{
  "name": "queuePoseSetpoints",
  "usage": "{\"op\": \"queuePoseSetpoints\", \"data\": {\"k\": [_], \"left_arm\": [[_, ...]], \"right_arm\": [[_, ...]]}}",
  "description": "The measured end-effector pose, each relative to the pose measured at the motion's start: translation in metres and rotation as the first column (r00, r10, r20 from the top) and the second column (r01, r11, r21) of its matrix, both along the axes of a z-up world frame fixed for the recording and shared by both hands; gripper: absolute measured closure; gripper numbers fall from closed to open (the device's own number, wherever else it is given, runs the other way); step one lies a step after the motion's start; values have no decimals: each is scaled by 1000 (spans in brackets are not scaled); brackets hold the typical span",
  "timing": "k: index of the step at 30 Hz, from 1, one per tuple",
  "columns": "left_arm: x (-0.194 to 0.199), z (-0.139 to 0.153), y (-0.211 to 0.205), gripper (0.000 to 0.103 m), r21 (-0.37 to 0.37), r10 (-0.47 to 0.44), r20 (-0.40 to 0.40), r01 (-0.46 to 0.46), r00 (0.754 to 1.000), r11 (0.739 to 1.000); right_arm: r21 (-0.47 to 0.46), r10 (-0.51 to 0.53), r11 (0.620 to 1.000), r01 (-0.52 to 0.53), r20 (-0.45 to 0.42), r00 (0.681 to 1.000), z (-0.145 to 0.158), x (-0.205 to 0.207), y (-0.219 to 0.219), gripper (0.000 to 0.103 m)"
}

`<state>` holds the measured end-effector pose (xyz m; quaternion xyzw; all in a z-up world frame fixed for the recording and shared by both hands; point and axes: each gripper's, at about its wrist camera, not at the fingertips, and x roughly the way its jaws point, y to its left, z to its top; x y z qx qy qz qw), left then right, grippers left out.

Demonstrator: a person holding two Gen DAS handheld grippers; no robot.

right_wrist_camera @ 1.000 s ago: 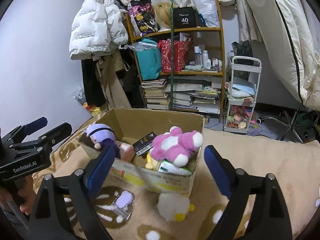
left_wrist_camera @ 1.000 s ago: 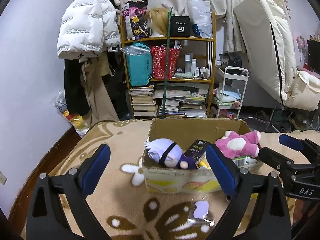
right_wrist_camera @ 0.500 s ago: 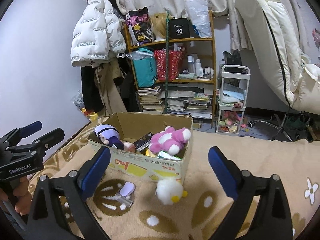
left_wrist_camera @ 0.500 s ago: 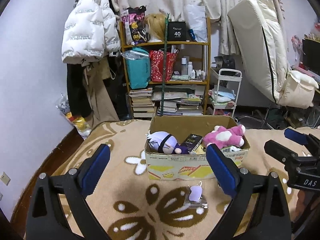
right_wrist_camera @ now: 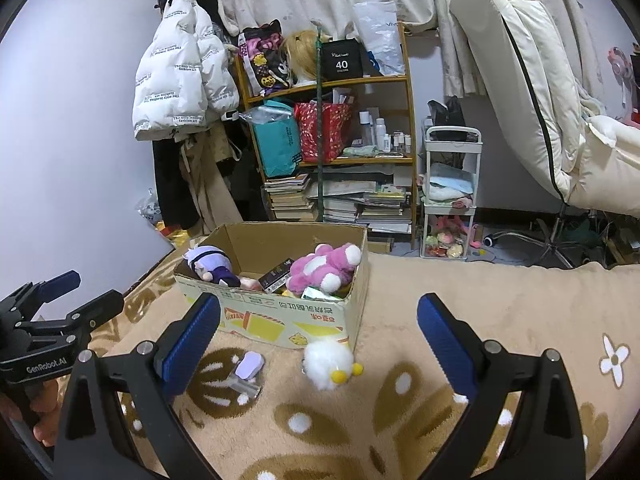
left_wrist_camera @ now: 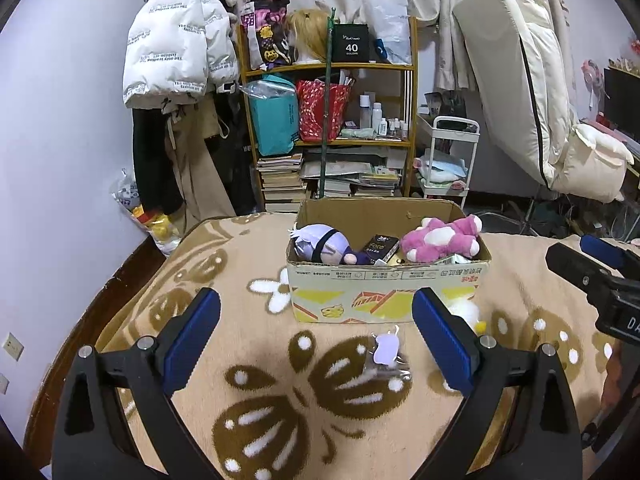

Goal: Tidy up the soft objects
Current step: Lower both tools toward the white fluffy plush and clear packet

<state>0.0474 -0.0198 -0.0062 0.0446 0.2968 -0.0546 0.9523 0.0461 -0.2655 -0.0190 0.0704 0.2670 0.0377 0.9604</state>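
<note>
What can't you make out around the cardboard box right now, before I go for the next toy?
- White plush: left wrist view, mostly hidden behind the left gripper's finger.
- Box bottom: both views, covered by the pink plush and purple-haired doll.
- Small lilac item on the blanket: too small to identify.
- Right gripper: open, empty.

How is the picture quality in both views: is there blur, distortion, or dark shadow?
Left wrist view: sharp, evenly lit; the fisheye bends the shelf and darkens the corners. Right wrist view: equally sharp; a soft shadow lies on the blanket near the white plush; no strong glare.
</note>
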Motion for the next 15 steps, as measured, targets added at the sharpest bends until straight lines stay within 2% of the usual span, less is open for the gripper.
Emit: {"op": "queuePoseSetpoints", "data": {"k": [15], "left_arm": [[29, -18, 3, 7, -29, 0, -89, -3, 996, 1000]], "right_arm": [[-3, 11, 1000, -11, -58, 998, -17, 18, 3, 0]]}}
